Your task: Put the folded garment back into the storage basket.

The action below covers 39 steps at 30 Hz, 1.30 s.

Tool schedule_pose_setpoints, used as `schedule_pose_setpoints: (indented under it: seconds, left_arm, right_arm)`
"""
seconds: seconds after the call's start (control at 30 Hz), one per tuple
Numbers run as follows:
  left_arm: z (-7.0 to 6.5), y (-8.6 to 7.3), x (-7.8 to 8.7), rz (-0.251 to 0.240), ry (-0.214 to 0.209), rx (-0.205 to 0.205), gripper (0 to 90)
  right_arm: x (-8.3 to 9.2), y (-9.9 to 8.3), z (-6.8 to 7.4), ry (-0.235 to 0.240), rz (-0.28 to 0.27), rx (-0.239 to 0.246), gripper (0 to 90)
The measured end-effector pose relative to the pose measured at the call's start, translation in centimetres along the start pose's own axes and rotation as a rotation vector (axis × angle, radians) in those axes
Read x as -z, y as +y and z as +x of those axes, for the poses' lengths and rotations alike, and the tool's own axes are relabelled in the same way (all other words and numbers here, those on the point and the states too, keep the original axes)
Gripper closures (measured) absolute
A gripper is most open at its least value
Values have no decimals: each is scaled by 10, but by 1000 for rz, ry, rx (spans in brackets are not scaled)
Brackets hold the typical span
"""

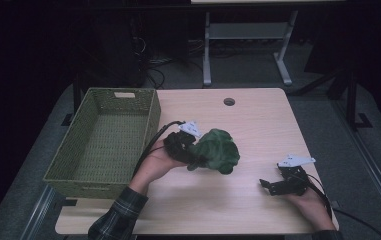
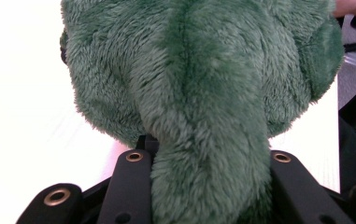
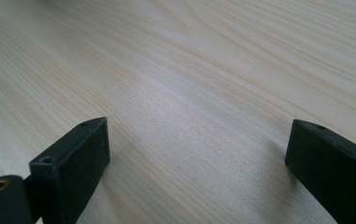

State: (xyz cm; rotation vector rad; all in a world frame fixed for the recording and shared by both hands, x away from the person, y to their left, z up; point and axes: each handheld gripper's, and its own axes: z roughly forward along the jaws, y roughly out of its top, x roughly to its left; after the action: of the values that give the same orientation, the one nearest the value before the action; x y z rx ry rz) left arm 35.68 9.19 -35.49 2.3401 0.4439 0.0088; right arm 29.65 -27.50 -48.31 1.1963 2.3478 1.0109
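Fuzzy green plush toy (image 1: 219, 150) held up over middle of pale wooden table (image 1: 258, 125), just right of woven olive-green rectangular basket (image 1: 103, 140) sitting at table's left edge. Left gripper (image 1: 194, 156) clamped on plush; left gripper view shows fur squeezed between black jaws. Right gripper (image 1: 270, 186) low near front-right corner, jaws apart, nothing between; its own view shows bare wood grain. Plenty open tabletop at back and right. Basket empty inside.
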Motion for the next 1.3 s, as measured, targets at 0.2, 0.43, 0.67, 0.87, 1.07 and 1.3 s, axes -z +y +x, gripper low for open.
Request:
schedule_pose_setpoints:
  seconds: [0.2,0.43,0.67,0.87,1.07,1.3]
  left_arm:
    - [5,-2,26,-27,32,11,660]
    - [11,-4,54,-36,78,28,659]
    - [17,-6,77,-22,126,34,659]
    - [26,-17,96,-18,173,61,659]
    - [35,-32,116,-18,235,97,659]
    - [48,-55,144,-42,317,158,659]
  right_arm:
    - [0,0,0,0,0,0,62]
    - [0,0,0,0,0,-2,62]
    - [0,0,0,0,0,-2,62]
    - [0,0,0,0,0,-2,62]
    - [0,0,0,0,0,-2,62]
    - [0,0,0,0,1,-2,62]
